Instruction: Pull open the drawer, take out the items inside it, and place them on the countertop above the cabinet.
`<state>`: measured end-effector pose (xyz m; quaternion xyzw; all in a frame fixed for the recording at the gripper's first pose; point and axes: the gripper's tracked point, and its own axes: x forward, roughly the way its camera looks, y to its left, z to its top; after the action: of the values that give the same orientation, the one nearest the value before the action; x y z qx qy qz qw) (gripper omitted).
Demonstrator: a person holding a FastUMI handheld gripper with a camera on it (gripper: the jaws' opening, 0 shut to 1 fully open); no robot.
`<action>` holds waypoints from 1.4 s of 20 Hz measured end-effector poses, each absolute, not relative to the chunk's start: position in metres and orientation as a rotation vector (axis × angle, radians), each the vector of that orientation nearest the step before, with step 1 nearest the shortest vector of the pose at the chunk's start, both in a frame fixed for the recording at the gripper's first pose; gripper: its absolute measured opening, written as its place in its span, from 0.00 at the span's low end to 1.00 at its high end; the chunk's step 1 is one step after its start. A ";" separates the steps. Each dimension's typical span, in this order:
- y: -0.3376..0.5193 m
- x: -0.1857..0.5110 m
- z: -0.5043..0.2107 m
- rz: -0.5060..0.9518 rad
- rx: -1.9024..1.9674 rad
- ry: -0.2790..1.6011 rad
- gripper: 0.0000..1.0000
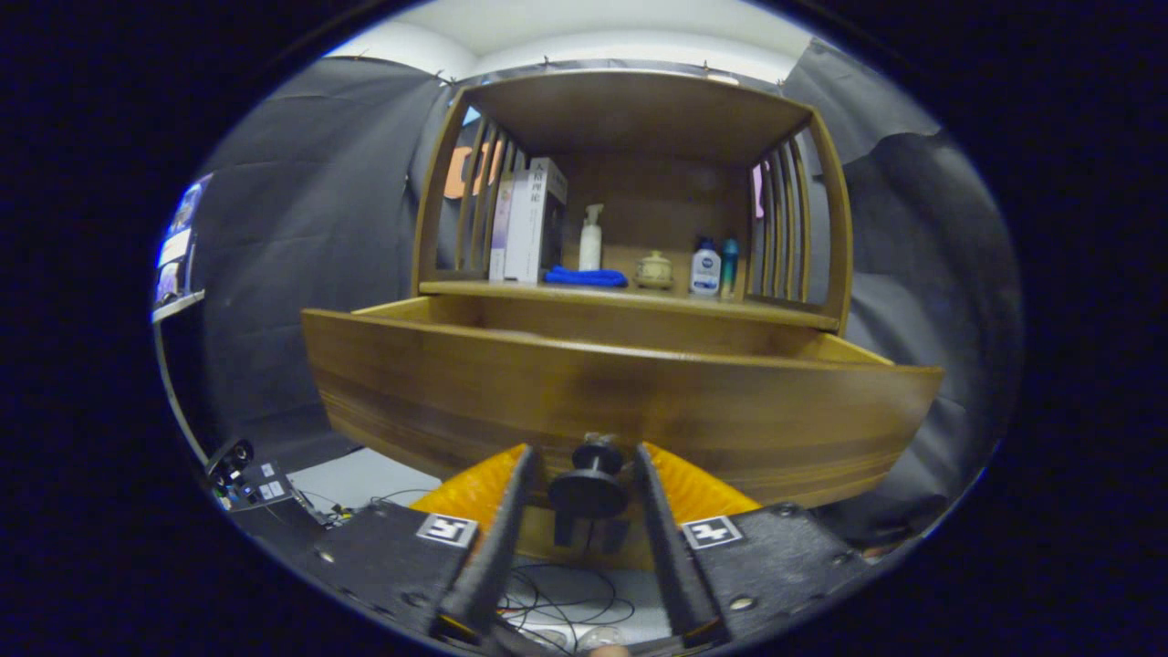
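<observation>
The wooden cabinet (639, 119) stands ahead, its one drawer (620, 401) pulled out below the countertop (630, 297). The drawer's single dark knob (589, 488) sits between the fingers of the gripper (584, 456), which stand narrowly apart, with small gaps either side. On the countertop: two boxes (532, 224), three bottles (704, 269), one blue cloth (586, 276), one small jar (654, 269).

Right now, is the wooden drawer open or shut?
Open. The brown wooden drawer front stands out ahead of the cabinet shelf, its side walls showing. The tongs straddle its black round knob without touching.
</observation>
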<state>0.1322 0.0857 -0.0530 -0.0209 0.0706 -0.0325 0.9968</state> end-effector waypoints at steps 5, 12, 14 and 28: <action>0.078 0.124 0.014 -0.089 -0.091 -0.017 0.92; 0.061 0.184 0.051 0.025 -0.079 0.260 0.92; 0.055 0.200 0.032 0.048 -0.121 0.443 0.92; 0.053 0.239 -0.061 0.027 0.047 0.954 0.83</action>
<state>0.2386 0.0532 -0.0614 0.0227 0.4591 0.0130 0.8880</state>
